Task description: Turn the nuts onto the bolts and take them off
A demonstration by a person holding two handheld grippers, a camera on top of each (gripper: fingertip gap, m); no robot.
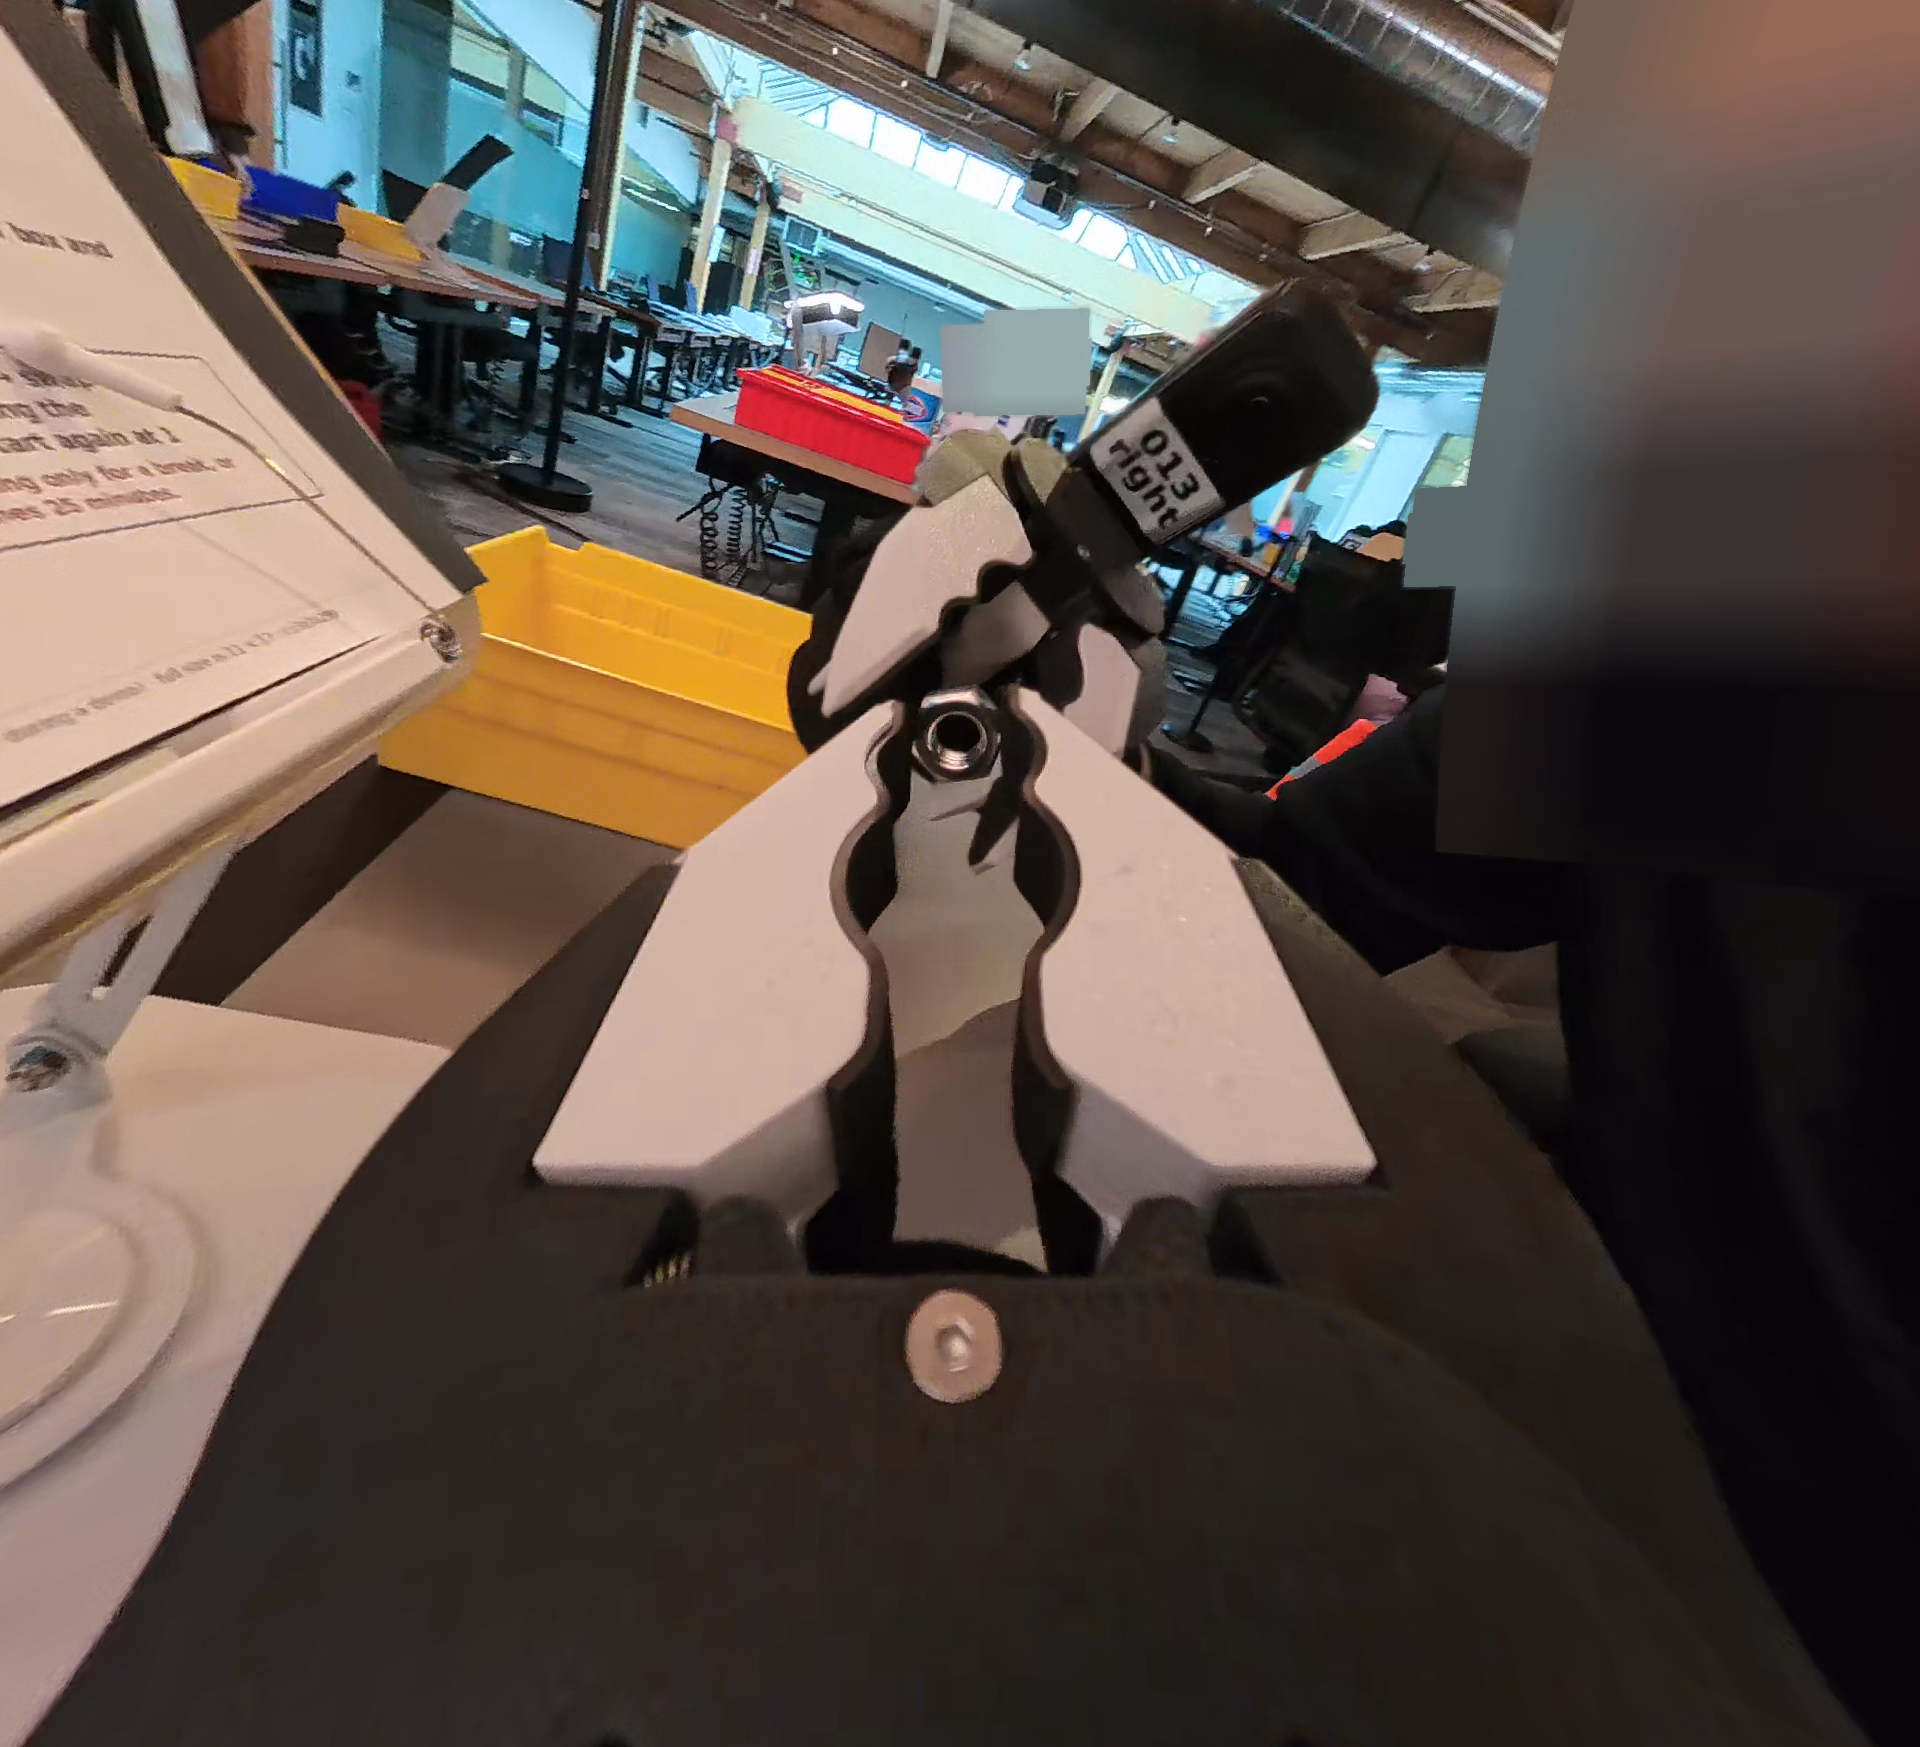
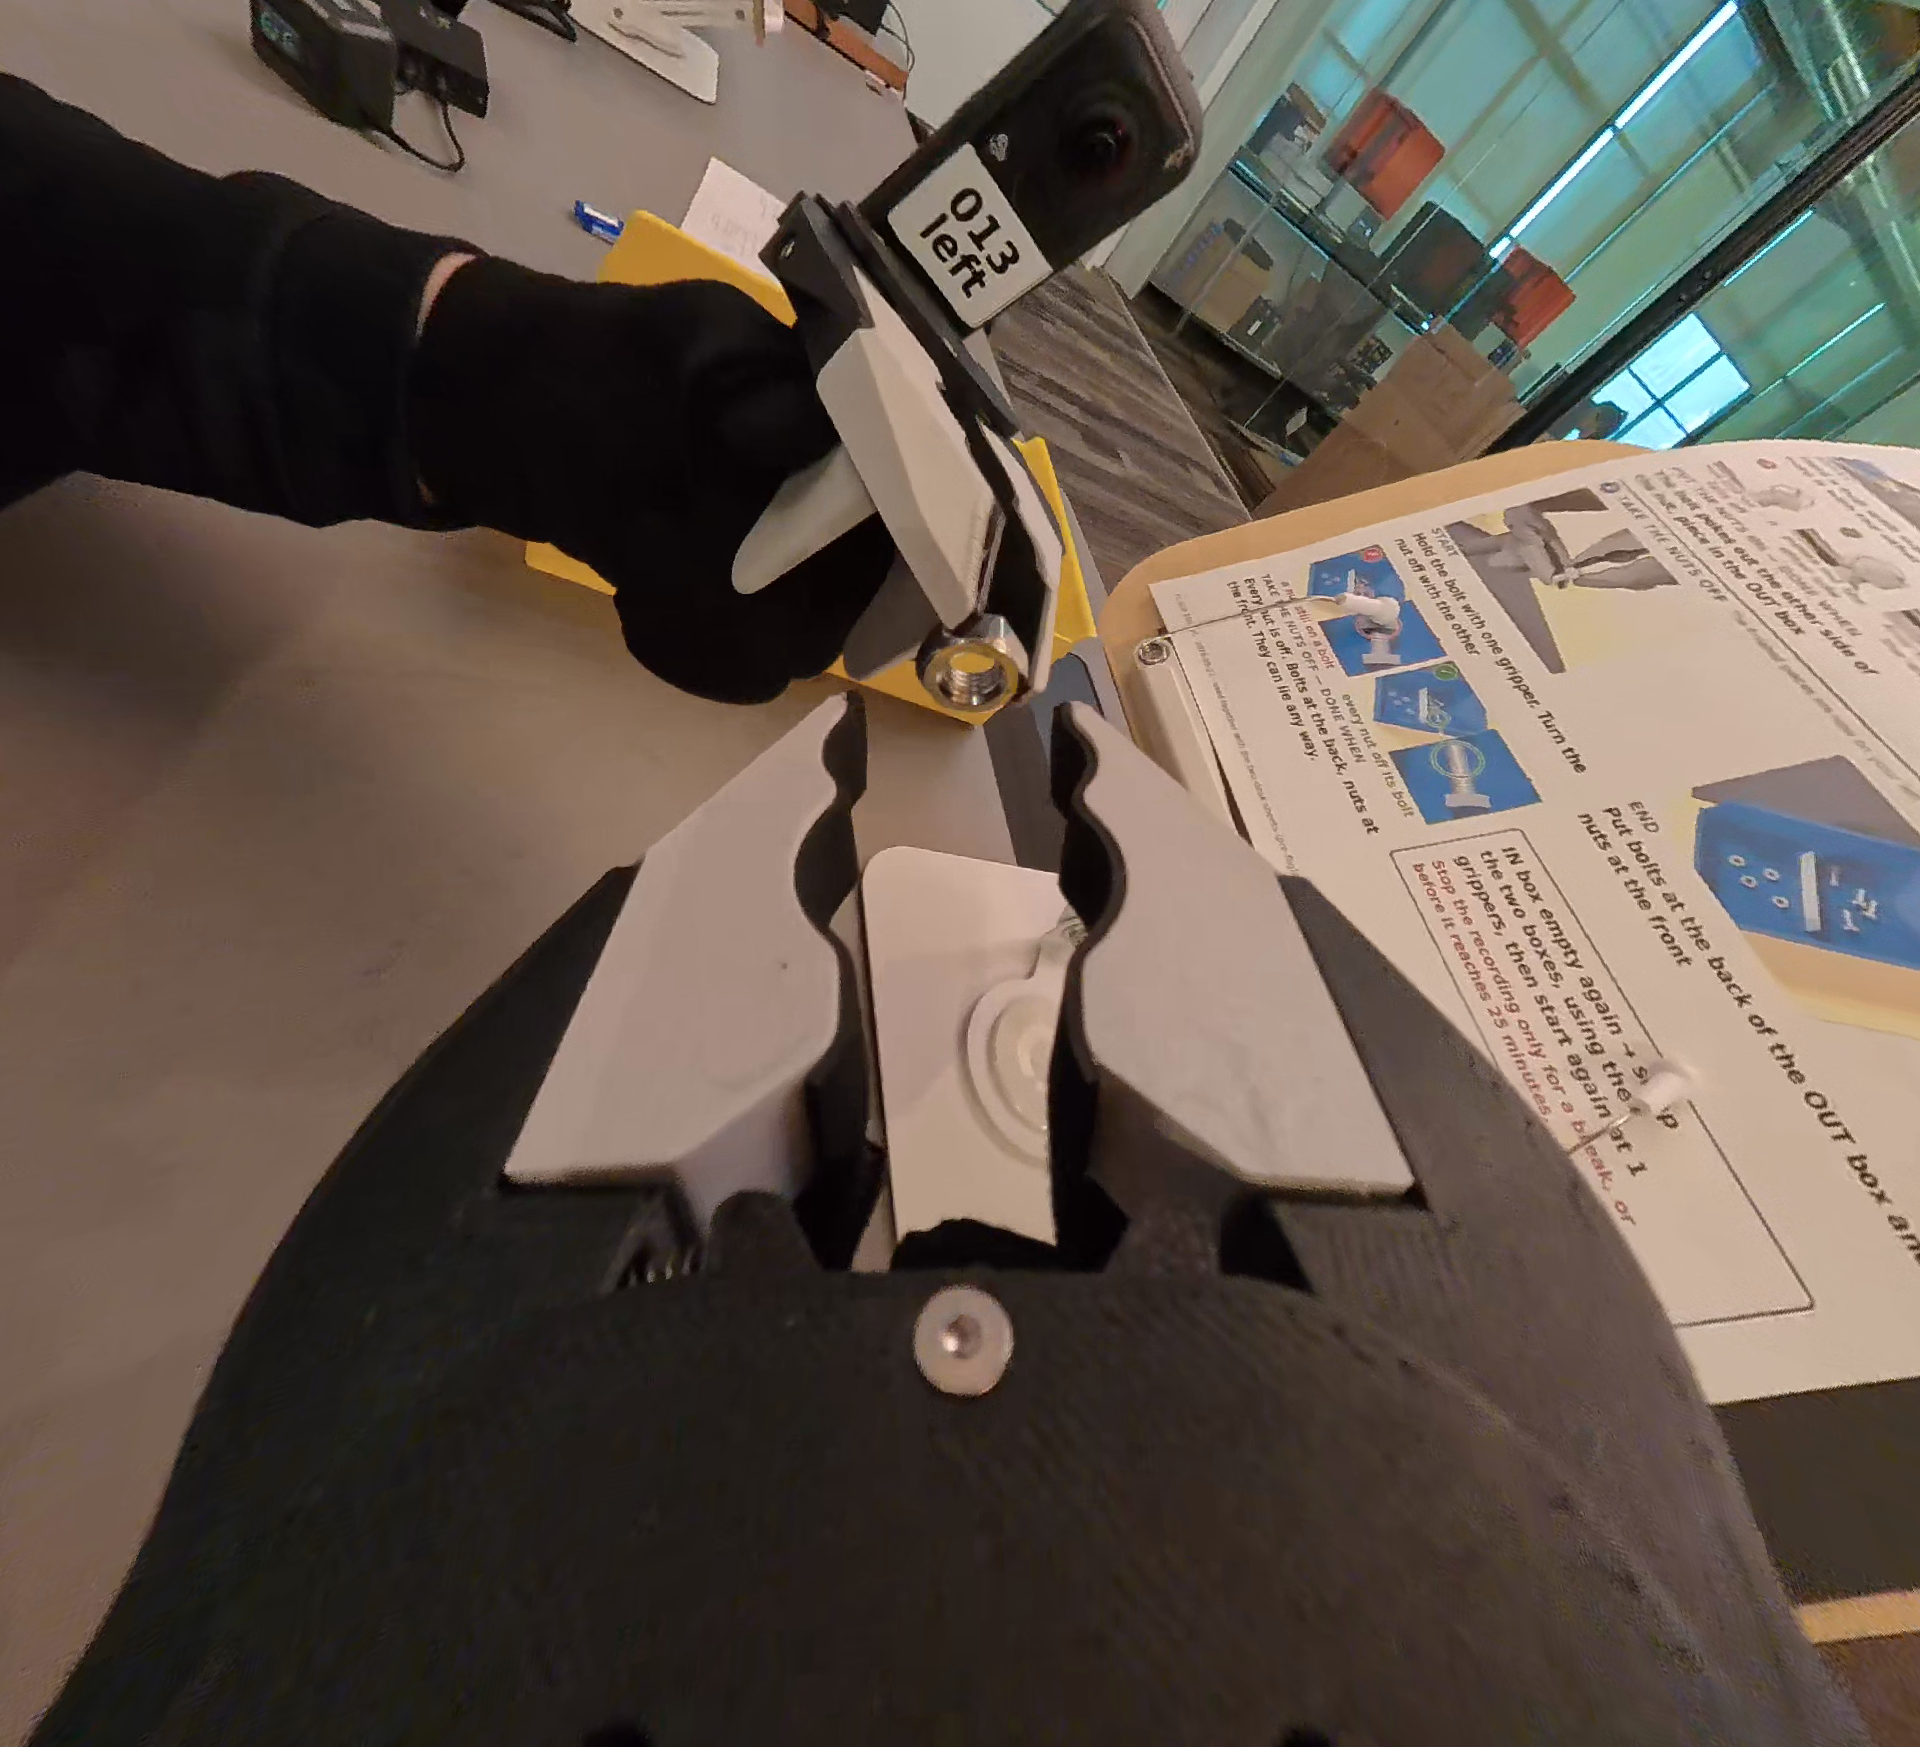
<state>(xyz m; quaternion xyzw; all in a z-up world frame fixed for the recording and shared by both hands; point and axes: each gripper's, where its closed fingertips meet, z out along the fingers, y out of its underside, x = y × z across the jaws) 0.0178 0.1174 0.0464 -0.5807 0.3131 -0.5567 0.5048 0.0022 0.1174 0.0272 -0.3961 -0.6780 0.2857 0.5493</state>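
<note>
My left gripper (image 1: 954, 729) is shut on a silver hex nut (image 1: 951, 743), pinched at the fingertips with its threaded hole facing the camera. In the right wrist view the same left gripper (image 2: 982, 653), held by a black-gloved hand (image 2: 623, 461), grips the nut (image 2: 971, 671) just above the table. My right gripper (image 2: 956, 718) is open and empty, its tips just short of the nut. In the left wrist view the right gripper (image 1: 1003, 674) points back at me with its fingers spread close behind the nut. No bolt is in view.
A yellow bin (image 1: 623, 658) stands behind the grippers and shows under the left gripper (image 2: 1065, 627). An instruction sheet on a tilted stand (image 1: 156, 502) (image 2: 1558, 866) is beside them, with its white base (image 2: 966, 1022) below. Black devices (image 2: 343, 24) lie farther off on the table. Left and right tips are no more than a few centimetres apart.
</note>
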